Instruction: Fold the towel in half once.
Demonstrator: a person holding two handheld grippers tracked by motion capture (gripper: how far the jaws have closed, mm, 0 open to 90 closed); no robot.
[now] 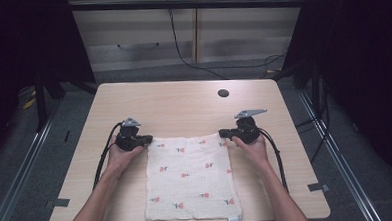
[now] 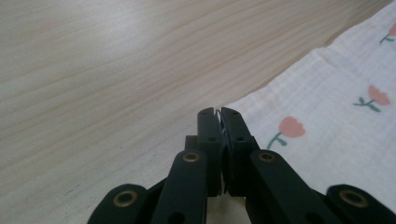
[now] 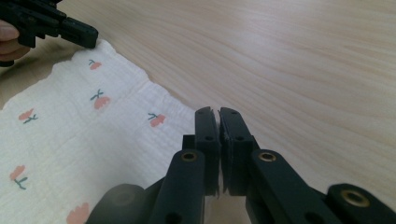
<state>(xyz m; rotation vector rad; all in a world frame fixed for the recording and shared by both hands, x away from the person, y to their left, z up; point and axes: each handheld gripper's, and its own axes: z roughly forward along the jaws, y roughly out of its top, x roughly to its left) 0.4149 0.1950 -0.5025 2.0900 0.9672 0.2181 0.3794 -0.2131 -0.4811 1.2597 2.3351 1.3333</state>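
Note:
A white cloth (image 1: 189, 176) printed with small red flowers lies flat on the near half of the wooden table (image 1: 183, 101). My left gripper (image 1: 147, 139) sits at the cloth's far left corner, jaws shut. In the left gripper view a thin white sliver of cloth (image 2: 327, 102) shows between the tips of the left gripper (image 2: 218, 112). My right gripper (image 1: 222, 134) is at the far right corner, also shut. In the right gripper view the cloth (image 3: 93, 135) runs up to the tips of the right gripper (image 3: 218, 111). The left gripper (image 3: 93, 37) shows far off there, on the opposite corner.
A dark round hole (image 1: 223, 93) sits in the tabletop beyond the right gripper. Bare wood stretches behind the cloth and on both sides. The cloth's near edge reaches the table's front edge, where a small white tag (image 1: 234, 220) hangs. Cables trail from both grippers.

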